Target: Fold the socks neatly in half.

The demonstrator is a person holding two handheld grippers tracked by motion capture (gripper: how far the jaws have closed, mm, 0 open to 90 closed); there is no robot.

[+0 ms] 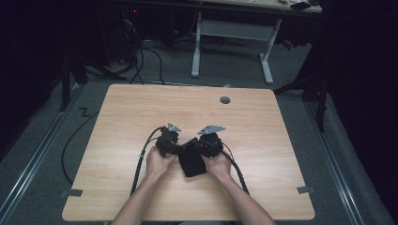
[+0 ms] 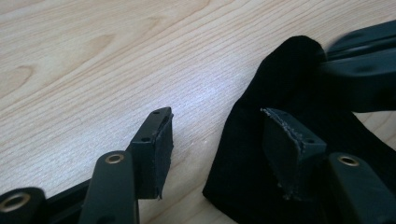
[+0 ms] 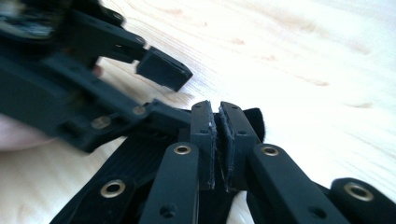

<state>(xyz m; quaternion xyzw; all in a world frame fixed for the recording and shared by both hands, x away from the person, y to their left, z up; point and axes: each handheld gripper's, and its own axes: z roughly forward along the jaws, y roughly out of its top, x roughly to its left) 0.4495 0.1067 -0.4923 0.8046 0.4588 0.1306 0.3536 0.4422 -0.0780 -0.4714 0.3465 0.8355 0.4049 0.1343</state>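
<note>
A light wooden table [image 1: 141, 108] holds a black cloth [image 1: 192, 161] near its front, between two hands. The left gripper [image 2: 215, 154] straddles the cloth's edge, jaws apart. The right gripper [image 3: 217, 144] pinches the cloth.

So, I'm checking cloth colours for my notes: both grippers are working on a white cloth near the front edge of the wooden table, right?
Not quite: the cloth is black, not white, as the high view shows. The rest holds: the left gripper and right gripper meet at it, near the front edge of the wooden table.
</note>
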